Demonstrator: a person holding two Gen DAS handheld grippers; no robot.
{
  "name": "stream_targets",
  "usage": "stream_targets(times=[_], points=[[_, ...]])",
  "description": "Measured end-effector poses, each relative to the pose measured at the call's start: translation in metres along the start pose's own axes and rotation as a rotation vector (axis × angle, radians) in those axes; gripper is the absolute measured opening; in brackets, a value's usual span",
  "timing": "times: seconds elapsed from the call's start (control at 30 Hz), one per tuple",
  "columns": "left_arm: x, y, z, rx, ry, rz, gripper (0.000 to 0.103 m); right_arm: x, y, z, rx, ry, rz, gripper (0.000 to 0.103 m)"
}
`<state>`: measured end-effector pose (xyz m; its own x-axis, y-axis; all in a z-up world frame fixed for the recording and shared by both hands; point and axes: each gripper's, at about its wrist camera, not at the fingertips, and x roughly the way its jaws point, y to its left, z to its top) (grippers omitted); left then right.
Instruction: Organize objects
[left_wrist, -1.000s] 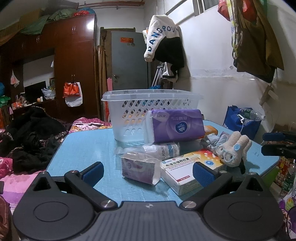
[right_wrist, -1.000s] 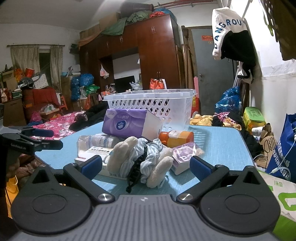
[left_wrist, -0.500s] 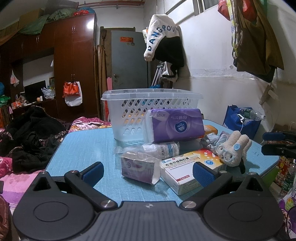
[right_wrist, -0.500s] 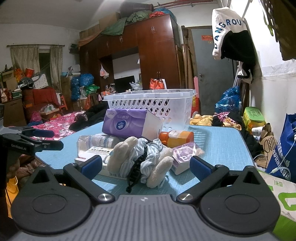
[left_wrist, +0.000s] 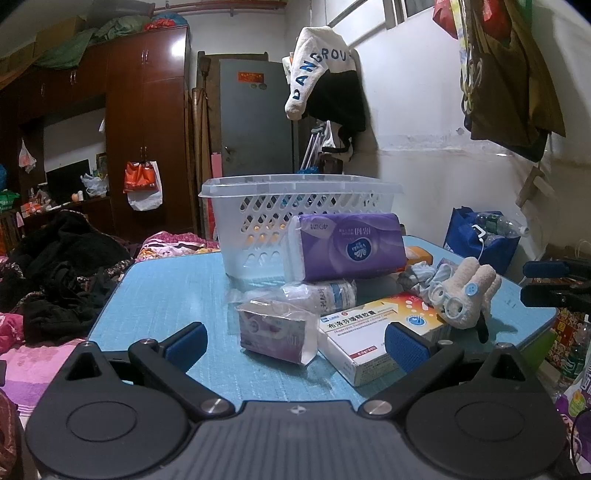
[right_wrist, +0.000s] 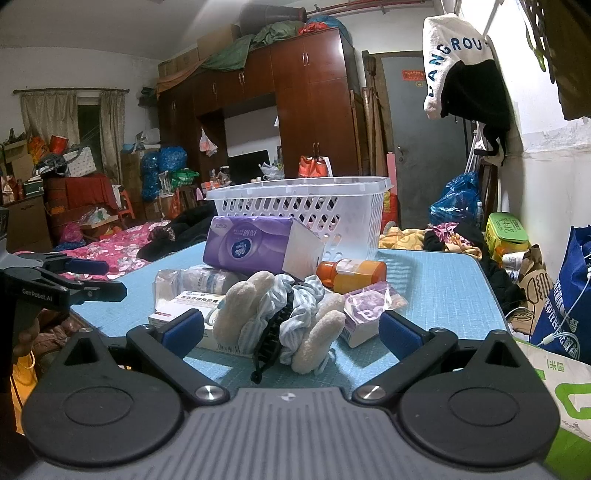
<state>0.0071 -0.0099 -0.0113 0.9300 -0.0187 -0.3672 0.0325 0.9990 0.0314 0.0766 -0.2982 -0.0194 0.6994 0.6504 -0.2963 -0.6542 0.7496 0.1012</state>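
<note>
A white plastic basket (left_wrist: 258, 206) (right_wrist: 332, 218) stands on the blue table (left_wrist: 166, 291) (right_wrist: 436, 291). In front of it lie a purple tissue pack (left_wrist: 351, 245) (right_wrist: 251, 247), a clear bottle (left_wrist: 321, 293), a small purple packet (left_wrist: 275, 330) (right_wrist: 365, 312), a medicine box (left_wrist: 380, 328), an orange bottle (right_wrist: 351, 275) and a cream plush with striped cloth (left_wrist: 461, 297) (right_wrist: 291, 317). My left gripper (left_wrist: 295, 343) is open and empty, low before the purple packet. My right gripper (right_wrist: 291, 334) is open and empty, with the plush between its fingers' line of sight.
A bed with dark clothes (left_wrist: 55, 280) lies left of the table. A blue bag (left_wrist: 480, 240) (right_wrist: 565, 295) stands by the white wall. A wooden wardrobe (right_wrist: 306, 110) and grey door (left_wrist: 255, 122) are behind. Each gripper shows in the other's view (left_wrist: 554, 284) (right_wrist: 55, 280).
</note>
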Motion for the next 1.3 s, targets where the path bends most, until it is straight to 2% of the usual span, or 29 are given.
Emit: stream_targets(times=[0.53,0.63,0.83,0.97,1.03,1.17,1.23,1.3], points=[[0.002,-0.001,-0.002,0.005,0.010,-0.007,0.103,-0.002,0.003,-0.001,-0.018,0.005,0.012,0.103],[-0.001,-0.002,-0.002,0.010,-0.010,0.004,0.103,-0.002,0.003,-0.001,-0.013,-0.001,0.016,0.103],[-0.008,-0.008,0.002,0.046,-0.132,0.075,0.103,-0.009,-0.014,-0.001,0.052,-0.065,0.027,0.103],[0.005,-0.021,0.007,0.067,-0.086,0.023,0.103,-0.008,-0.035,-0.007,0.135,-0.094,0.004,0.103],[0.011,-0.035,0.009,0.086,-0.081,-0.002,0.103,-0.004,-0.044,-0.009,0.171,-0.097,-0.020,0.099],[0.029,-0.067,0.014,0.101,-0.080,-0.070,0.103,0.011,-0.054,-0.012,0.232,-0.058,-0.028,0.081],[0.036,-0.081,0.012,0.124,-0.087,-0.077,0.102,0.018,-0.056,-0.015,0.250,-0.048,-0.035,0.076],[0.042,-0.097,0.011,0.161,-0.096,-0.079,0.099,0.023,-0.054,-0.018,0.255,-0.049,-0.032,0.066]])
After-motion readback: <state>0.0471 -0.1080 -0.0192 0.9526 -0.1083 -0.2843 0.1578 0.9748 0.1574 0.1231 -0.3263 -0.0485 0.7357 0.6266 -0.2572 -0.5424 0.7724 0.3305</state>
